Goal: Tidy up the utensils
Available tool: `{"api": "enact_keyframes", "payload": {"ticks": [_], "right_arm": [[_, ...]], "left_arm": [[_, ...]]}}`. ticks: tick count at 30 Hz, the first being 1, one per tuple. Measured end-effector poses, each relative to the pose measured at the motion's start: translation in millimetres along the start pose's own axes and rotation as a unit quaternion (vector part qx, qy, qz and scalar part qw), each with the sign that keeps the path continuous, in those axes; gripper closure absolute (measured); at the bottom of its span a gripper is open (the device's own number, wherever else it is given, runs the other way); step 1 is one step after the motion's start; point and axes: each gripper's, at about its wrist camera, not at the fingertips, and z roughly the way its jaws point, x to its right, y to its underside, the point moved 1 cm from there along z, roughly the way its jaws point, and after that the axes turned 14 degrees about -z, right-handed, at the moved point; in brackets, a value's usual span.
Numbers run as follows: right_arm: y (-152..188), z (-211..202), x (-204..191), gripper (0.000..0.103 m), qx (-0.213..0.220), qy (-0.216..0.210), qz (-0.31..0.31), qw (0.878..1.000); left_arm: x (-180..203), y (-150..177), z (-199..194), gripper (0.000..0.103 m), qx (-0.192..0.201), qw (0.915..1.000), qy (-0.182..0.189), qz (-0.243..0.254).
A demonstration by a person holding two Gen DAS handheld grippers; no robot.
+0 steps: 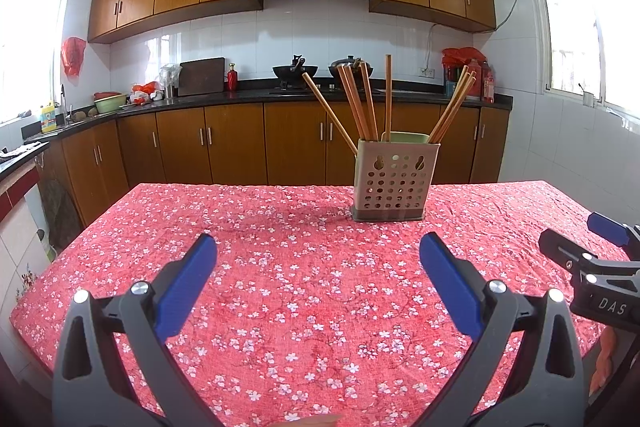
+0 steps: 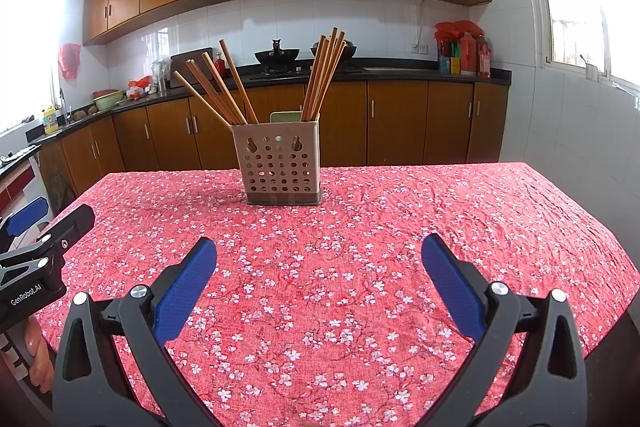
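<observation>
While standing upright toward the table's (image 1: 280,307) far edge, utensil holder (image 1: 390,183) keeps chopsticks (image 1: 360,103) tips down, long axes fanning up and outward. Left gripper (image 1: 318,283) spread wide, gripping nothing. Right gripper (image 2: 320,287) likewise wide, clear of holder.
</observation>
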Motion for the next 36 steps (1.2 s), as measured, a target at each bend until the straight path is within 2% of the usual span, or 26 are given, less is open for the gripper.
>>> {"api": "enact_keyframes", "payload": {"ticks": [36], "right_arm": [[1.6, 1.0, -2.3, 0.002, -0.002, 0.0, 0.003, 1.0]], "left_arm": [[-0.3, 2.5, 1.8, 0.004, -0.003, 1.0, 0.001, 0.0]]}}
